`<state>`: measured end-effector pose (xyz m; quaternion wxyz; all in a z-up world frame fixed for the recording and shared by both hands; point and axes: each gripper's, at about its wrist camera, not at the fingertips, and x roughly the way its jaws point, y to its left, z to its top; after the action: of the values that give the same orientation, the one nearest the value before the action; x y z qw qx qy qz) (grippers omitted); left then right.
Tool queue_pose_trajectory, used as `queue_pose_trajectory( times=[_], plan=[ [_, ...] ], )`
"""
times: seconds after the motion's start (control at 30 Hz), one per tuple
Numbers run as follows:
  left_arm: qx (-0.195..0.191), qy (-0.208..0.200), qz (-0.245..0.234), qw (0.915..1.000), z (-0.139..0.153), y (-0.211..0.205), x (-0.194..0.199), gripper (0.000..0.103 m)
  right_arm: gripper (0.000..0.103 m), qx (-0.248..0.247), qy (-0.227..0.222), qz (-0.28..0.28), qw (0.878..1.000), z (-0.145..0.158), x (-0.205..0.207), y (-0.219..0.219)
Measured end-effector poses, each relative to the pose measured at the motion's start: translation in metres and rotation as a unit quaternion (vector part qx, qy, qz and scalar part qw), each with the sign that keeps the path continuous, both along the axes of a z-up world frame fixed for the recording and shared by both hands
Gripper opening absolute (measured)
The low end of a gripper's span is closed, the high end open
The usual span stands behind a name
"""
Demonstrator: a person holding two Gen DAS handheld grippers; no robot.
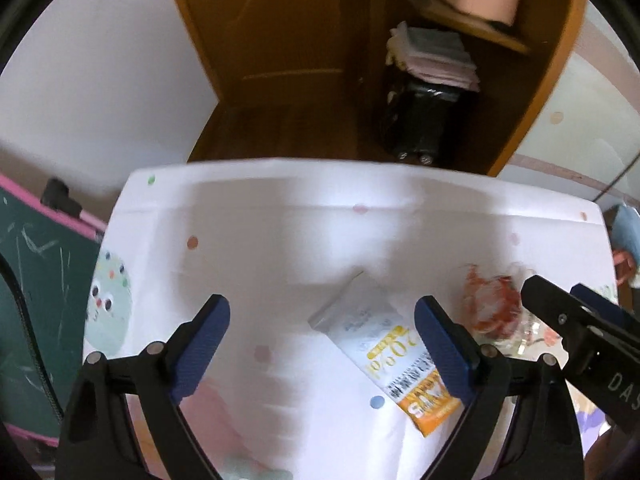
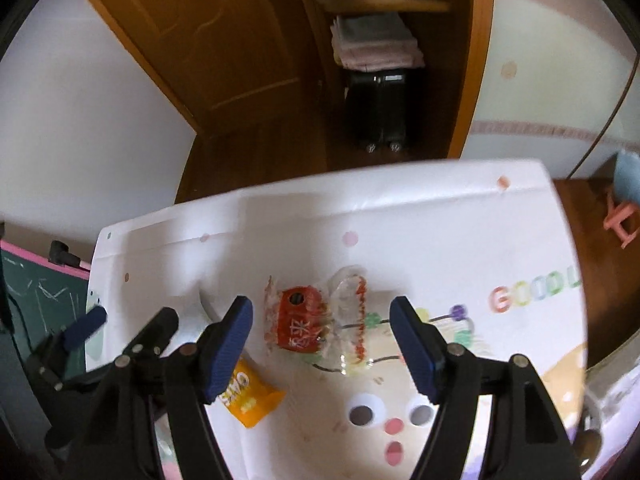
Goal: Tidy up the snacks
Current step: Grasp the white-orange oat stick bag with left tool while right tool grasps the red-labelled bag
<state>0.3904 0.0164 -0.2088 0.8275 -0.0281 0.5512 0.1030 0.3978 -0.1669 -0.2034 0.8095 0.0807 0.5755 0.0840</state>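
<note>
A white and orange oat snack packet (image 1: pixel 384 352) lies flat on the white cartoon-print table (image 1: pixel 256 216). My left gripper (image 1: pixel 322 322) is open and empty above the table, its right finger over the packet's edge. A clear wrapper with a red snack (image 2: pixel 300 322) lies beside a second clear wrapper with red print (image 2: pixel 356 320). My right gripper (image 2: pixel 322 322) is open and empty, hovering with these two wrappers between its fingers. The oat packet's orange end (image 2: pixel 250 398) shows under the right gripper's left finger. The red snack (image 1: pixel 490 304) shows blurred in the left wrist view, next to the right gripper's fingertips (image 1: pixel 538 292).
Beyond the table's far edge stand a wooden door (image 2: pixel 200 48), a shelf with folded towels (image 2: pixel 376 46) and a black suitcase (image 2: pixel 380 112). A green chalkboard (image 1: pixel 36 292) is at the left. A pink stool (image 2: pixel 622 220) stands on the wooden floor at the right.
</note>
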Motion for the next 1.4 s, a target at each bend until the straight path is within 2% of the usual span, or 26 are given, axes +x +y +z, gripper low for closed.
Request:
queue_pose_trajectory(
  times=[0.2, 0.33, 0.47, 0.53, 0.63, 0.73, 0.83, 0.93, 1.0, 1.07, 1.1, 1.17, 1.23, 1.3, 1.4],
  plan=[
    [-0.005, 0.018, 0.049, 0.9986, -0.016, 0.019, -0.002, 0.094, 0.072, 0.006, 0.017, 0.003, 1.0, -0.022, 0.007, 0.012],
    [-0.021, 0.034, 0.074, 0.9964, -0.025, 0.029, -0.004, 0.094, 0.072, -0.033, 0.03, 0.011, 0.999, -0.035, 0.007, 0.019],
    [-0.037, 0.034, 0.081, 0.9954, -0.027, 0.033, -0.005, 0.094, 0.071, -0.031, 0.026, 0.014, 0.999, -0.035, 0.003, 0.013],
    [-0.049, 0.032, 0.077, 0.9953, -0.026, 0.031, -0.006, 0.094, 0.056, -0.029, 0.025, 0.027, 0.999, -0.031, -0.001, 0.012],
    [-0.064, 0.029, 0.07, 0.9951, -0.025, 0.025, -0.005, 0.094, 0.053, -0.056, 0.032, 0.032, 0.997, -0.026, -0.009, 0.007],
    [-0.08, 0.027, 0.065, 0.9943, -0.026, 0.015, -0.003, 0.094, 0.053, -0.043, 0.042, 0.031, 0.998, -0.026, -0.016, -0.006],
    [-0.103, 0.046, 0.04, 0.9928, -0.034, -0.001, 0.0, 0.094, 0.053, -0.03, 0.045, 0.027, 0.998, -0.027, -0.023, -0.017],
    [-0.084, 0.075, 0.013, 0.9936, -0.047, -0.02, 0.001, 0.093, 0.053, -0.029, 0.046, 0.022, 0.998, -0.027, -0.027, -0.021],
    [-0.058, 0.068, 0.0, 0.996, -0.047, -0.029, -0.002, 0.093, 0.052, -0.033, 0.047, 0.023, 0.998, -0.027, -0.029, -0.021],
    [-0.064, 0.071, -0.003, 0.9954, -0.046, -0.031, -0.005, 0.093, 0.052, -0.037, 0.05, 0.021, 0.998, -0.027, -0.033, -0.022],
    [-0.064, 0.073, -0.007, 0.9953, -0.045, -0.031, -0.006, 0.089, 0.052, -0.037, 0.051, 0.021, 0.998, -0.026, -0.033, -0.02],
    [-0.062, 0.068, -0.019, 0.9956, -0.04, -0.033, -0.009, 0.075, 0.052, -0.039, 0.053, 0.019, 0.998, -0.026, -0.037, -0.021],
    [-0.06, 0.063, -0.036, 0.9956, -0.033, -0.035, -0.014, 0.04, 0.052, -0.04, 0.054, 0.018, 0.998, -0.026, -0.041, -0.021],
    [-0.057, 0.065, -0.043, 0.9953, -0.028, -0.035, -0.019, 0.038, 0.051, -0.04, 0.057, 0.018, 0.997, -0.025, -0.047, -0.02],
    [-0.037, 0.038, -0.053, 0.9972, -0.013, -0.037, -0.031, 0.037, 0.051, -0.042, 0.063, 0.02, 0.997, -0.025, -0.055, -0.017]
  ],
)
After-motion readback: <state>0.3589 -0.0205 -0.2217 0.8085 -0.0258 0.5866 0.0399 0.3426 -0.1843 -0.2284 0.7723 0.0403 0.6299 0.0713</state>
